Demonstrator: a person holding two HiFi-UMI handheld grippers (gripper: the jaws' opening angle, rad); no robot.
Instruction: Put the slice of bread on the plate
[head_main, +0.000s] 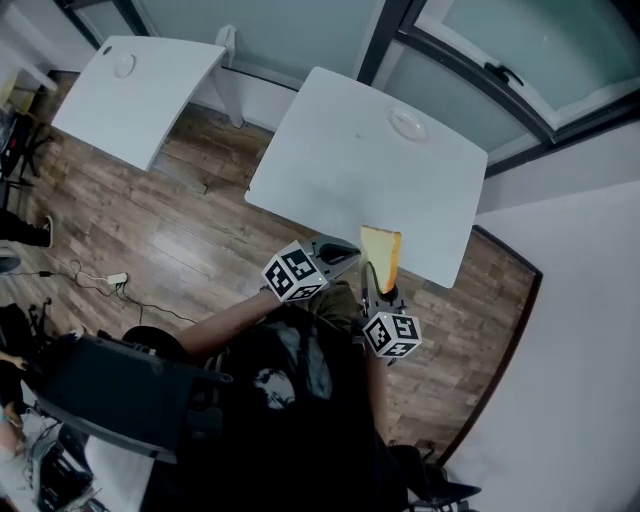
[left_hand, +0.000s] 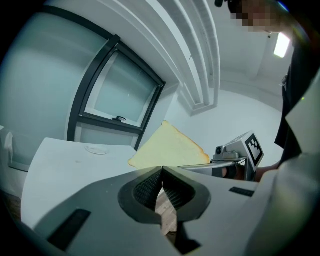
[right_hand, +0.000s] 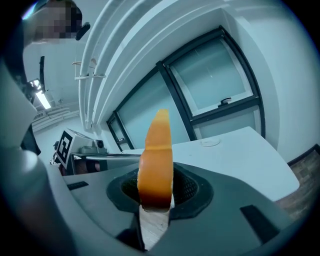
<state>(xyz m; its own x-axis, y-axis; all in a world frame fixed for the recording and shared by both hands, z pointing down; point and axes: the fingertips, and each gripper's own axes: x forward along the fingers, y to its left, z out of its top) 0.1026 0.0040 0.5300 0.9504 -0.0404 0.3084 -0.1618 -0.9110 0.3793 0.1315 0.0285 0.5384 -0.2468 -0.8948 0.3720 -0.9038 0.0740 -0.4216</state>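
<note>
The plate (head_main: 408, 124) lies far back on the table (head_main: 340, 165), the bread slice (head_main: 381, 255) at its near edge.

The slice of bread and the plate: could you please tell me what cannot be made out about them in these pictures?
Slice of bread: the right gripper view shows only its crust edge, and the bottom is hidden inside the right gripper.
Left gripper view: the bread's lower edge sits behind the left gripper.
Plate: too small in every view to show details.
</note>
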